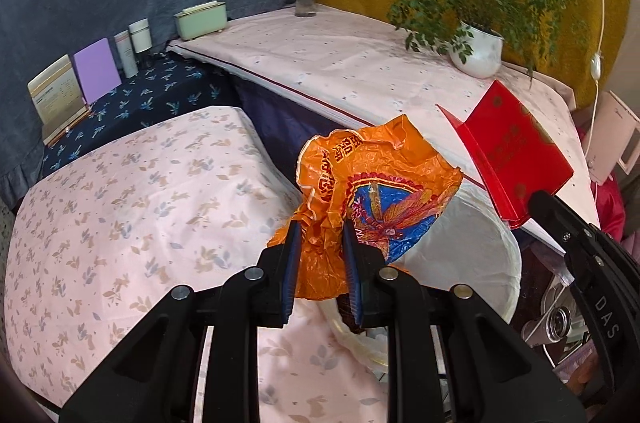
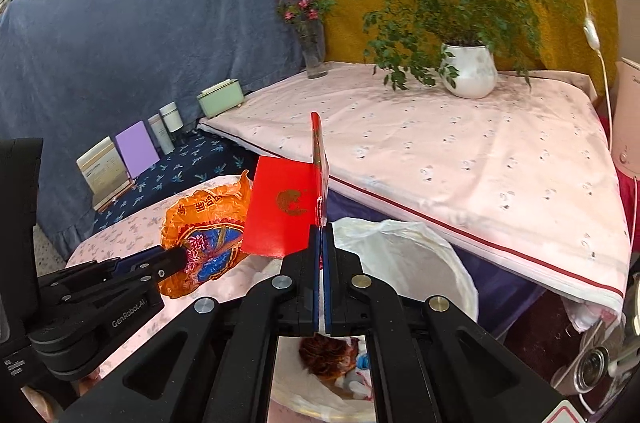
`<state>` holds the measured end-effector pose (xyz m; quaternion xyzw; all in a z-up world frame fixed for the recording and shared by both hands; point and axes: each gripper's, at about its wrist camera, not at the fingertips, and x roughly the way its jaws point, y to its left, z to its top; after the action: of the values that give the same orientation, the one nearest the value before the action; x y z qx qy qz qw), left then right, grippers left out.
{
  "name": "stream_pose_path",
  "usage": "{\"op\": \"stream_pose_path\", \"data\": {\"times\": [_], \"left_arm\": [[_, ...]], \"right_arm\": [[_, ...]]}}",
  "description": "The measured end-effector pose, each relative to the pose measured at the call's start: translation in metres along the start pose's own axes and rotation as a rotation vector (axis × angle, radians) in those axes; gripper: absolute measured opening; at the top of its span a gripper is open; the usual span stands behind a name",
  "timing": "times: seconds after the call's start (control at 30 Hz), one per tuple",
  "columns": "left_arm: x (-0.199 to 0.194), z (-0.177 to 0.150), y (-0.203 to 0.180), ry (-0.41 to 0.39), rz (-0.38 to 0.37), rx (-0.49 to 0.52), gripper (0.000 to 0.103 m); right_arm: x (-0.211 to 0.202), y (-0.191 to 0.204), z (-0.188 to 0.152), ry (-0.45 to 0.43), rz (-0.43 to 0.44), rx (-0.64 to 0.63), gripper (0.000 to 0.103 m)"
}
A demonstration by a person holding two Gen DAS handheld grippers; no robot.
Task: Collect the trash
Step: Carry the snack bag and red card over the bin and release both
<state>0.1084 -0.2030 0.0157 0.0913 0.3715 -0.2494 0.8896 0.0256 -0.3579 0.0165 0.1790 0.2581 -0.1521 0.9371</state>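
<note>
My left gripper (image 1: 319, 223) is shut on a crumpled orange plastic wrapper (image 1: 372, 183) and holds it in the air by the rim of a bin lined with a white bag (image 1: 496, 263). My right gripper (image 2: 321, 229) is shut on a folded red card box (image 2: 280, 211) and holds it upright over the same bin (image 2: 420, 247). The red box shows at the right in the left wrist view (image 1: 516, 151). The left gripper with the wrapper (image 2: 200, 235) shows at the left in the right wrist view. Trash lies at the bottom of the bin (image 2: 332, 351).
A low table with a pink leaf-print cloth (image 1: 120, 207) lies left of the bin. A higher pink-covered surface (image 2: 460, 151) behind carries a potted plant (image 2: 468, 71), a vase of flowers (image 2: 312, 51) and a green box (image 2: 220, 99). Cards and bottles (image 1: 96, 71) stand at the left.
</note>
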Motion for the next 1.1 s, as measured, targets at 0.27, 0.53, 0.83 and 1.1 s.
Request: {"op": "stream_pose_path", "data": {"times": [0.27, 0.53, 0.83, 1.1], "left_arm": [[0.010, -0.009, -0.026, 0.028, -0.018, 0.035, 0.020], [0.018, -0.018, -0.039, 0.050, -0.025, 0.056, 0.020], [0.027, -0.032, -0.041, 0.083, -0.036, 0.051, 0.020], [0.040, -0.045, -0.038, 0.116, -0.032, 0.047, 0.020]], "right_arm": [[-0.007, -0.027, -0.009, 0.007, -0.024, 0.036, 0.002], [-0.009, -0.045, -0.017, 0.018, -0.031, 0.070, 0.002], [-0.007, -0.049, -0.031, 0.056, -0.053, 0.081, 0.002], [0.004, -0.055, -0.052, 0.107, -0.048, 0.124, 0.002]]}}
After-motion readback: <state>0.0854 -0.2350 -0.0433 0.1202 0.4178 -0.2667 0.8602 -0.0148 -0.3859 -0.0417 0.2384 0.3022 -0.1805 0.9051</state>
